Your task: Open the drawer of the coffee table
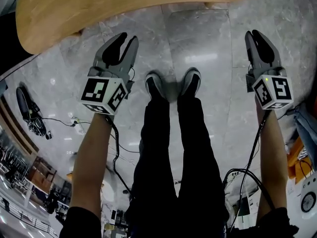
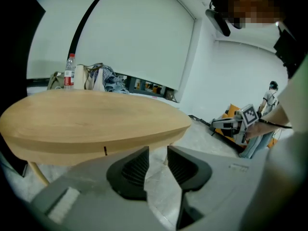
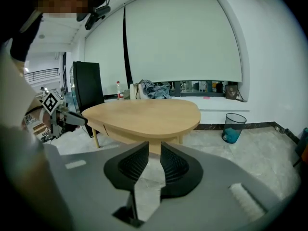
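Note:
The light wooden coffee table [image 1: 124, 9] lies at the top of the head view, ahead of both grippers. My left gripper [image 1: 126, 39] hangs just short of the table's near edge, and my right gripper [image 1: 253, 36] is over bare floor to the right of the table. In the left gripper view the tabletop [image 2: 96, 119] fills the left, with a short dark seam [image 2: 105, 150] on its rim; the left gripper [image 2: 158, 160] is open and empty. The right gripper view shows the whole table [image 3: 149, 117] with a drawer front [image 3: 104, 129] under its left side; the right gripper [image 3: 154, 155] is open and empty.
The person's legs and shoes [image 1: 173, 83] stand on grey marble floor between the grippers. Cables [image 1: 74, 122] trail at the left. A blue-lined waste bin [image 3: 233, 127] stands right of the table, a black chair [image 3: 89, 88] behind it. A bottle [image 2: 70, 71] and clutter sit on the windowsill.

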A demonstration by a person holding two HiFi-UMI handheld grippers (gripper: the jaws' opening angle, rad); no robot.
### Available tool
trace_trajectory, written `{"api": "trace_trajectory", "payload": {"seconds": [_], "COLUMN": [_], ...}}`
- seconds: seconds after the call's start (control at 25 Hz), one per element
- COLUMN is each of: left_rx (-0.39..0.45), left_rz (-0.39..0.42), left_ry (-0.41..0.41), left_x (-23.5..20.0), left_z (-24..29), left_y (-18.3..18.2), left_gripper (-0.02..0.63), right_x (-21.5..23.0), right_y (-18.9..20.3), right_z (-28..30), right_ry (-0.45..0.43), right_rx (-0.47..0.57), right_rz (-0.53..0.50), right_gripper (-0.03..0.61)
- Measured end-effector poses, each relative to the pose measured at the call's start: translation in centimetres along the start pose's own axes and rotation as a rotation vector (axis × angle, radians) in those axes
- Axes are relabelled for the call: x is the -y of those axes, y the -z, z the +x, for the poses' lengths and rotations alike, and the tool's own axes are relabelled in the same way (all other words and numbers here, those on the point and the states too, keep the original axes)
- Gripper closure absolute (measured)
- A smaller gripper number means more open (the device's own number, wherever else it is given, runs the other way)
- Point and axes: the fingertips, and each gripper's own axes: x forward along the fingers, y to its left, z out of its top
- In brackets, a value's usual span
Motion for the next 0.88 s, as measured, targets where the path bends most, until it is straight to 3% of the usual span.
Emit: {"api": "trace_trajectory", "payload": {"seconds": [0.2,0.4,0.68,0.88], "left_rx": [-0.017,-0.012,0.068,0.195], "left_rz": [-0.121,-0.235,-0.255,-0.494], "left_ry": [0.046,0.105,0.159,0.205], "left_x": [-1.4,-2.9,-4.9,-8.5], "left_z": [3.1,5.1,8.9,11.8], "left_y": [3.0,5.4,6.6,7.2], "left_gripper": [0.417,0.396,0.396,0.381], "right_x": [1.3,0.3,1.7,3.1], "right_y": [1.2,2.4,3.5,4.3], "right_z": [1.1,3.1,6.9,10.4], "right_ry": [-0.003,-0.079,-0.085,-0.109], "right_rx": [0.024,0.043,0.099,0.083], "right_rz": [0.005,0.016,0.003,-0.011], "right_gripper": [0.482,0.482,0.479,0.43]}}
